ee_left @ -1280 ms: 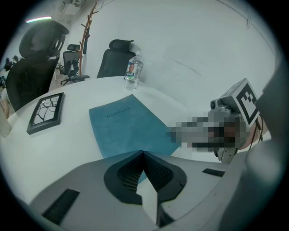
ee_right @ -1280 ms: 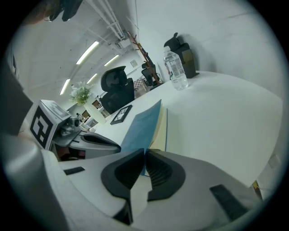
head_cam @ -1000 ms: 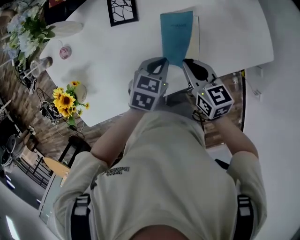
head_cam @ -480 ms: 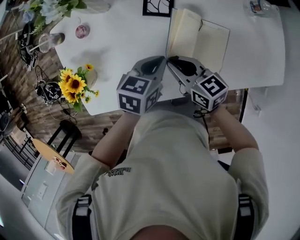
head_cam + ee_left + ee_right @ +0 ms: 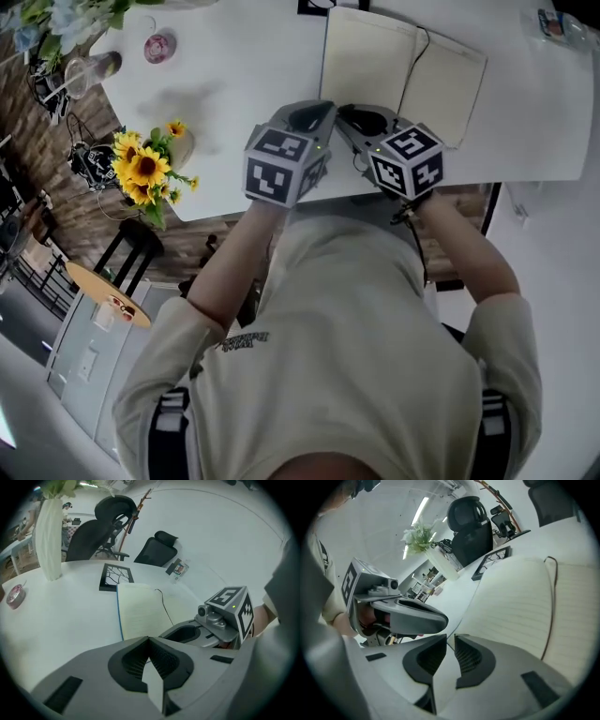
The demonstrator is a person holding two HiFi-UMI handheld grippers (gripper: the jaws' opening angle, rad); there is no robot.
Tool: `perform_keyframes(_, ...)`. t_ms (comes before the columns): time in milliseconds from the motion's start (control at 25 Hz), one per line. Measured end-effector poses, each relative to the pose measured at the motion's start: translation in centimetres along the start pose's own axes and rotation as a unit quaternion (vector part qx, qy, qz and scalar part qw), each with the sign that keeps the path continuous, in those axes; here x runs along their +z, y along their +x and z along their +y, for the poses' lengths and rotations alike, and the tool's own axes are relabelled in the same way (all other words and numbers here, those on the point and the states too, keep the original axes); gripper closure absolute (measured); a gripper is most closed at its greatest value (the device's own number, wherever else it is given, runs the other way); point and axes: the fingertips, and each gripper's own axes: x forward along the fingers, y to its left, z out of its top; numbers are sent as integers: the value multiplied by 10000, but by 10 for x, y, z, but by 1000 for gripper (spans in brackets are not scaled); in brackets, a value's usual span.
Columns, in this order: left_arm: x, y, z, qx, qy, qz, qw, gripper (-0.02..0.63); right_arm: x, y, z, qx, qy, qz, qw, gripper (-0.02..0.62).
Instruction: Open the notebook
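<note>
The notebook (image 5: 403,70) lies open and flat on the white table (image 5: 234,84), showing two cream lined pages and a thin ribbon marker along the spine. Its blue cover edge shows at the left page (image 5: 140,611). My left gripper (image 5: 317,112) hangs just before the notebook's near edge, shut with nothing in it (image 5: 149,639). Close beside it on the right is my right gripper (image 5: 359,120); its jaws are opening, with a narrow gap and nothing between them (image 5: 450,639). The left page (image 5: 515,602) lies straight ahead of it.
A black framed picture (image 5: 116,576) lies beyond the notebook, with a white vase (image 5: 49,541) to its left. Sunflowers (image 5: 145,173), a pink round thing (image 5: 159,47) and a glass (image 5: 89,67) stand at the table's left. Office chairs (image 5: 101,531) are behind. The table's front edge is under the grippers.
The blue cover, upright a second ago, has swung over and the notebook now lies open. Both grippers have drawn back toward the table's near edge, and the right jaws have parted.
</note>
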Motion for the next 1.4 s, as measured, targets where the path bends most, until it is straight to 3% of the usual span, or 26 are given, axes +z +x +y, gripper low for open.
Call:
perform_keyframes(120,-5,16,-2,3,118,161,9998,604,-2,-4,-13,-125,354,-133,9992,592)
perform_keyframes(280,-10,30,2,140,257,340,9990,604,3,-10,-18,-56,792,-301,9964,592)
perform_keyframes(480,-13,38,6,199,198,433,9987,604,8,-19,-17,-187,724,-450,9962,592)
perform_keyframes(640,-14,36,7,287,271,430,9983,604,13,-89,-36,-1058,312,-938,9895,588)
perform_keyframes(800,-16,34,8,380,390,454,9975,604,-19,-175,-89,-2397,394,-903,9658,473)
perform_keyframes(880,-15,33,8,385,404,448,9974,604,-39,-198,-112,-2818,534,-761,9550,439)
perform_keyframes(960,-15,34,7,390,440,437,9973,604,-54,-203,-125,-2915,706,-668,9516,411)
perform_keyframes(1160,-14,34,6,441,525,391,9969,604,-70,-187,-132,-2808,1050,-495,9527,411)
perform_keyframes(1400,-14,34,7,529,524,299,9968,604,-69,-195,-135,-2975,1009,-563,9477,555)
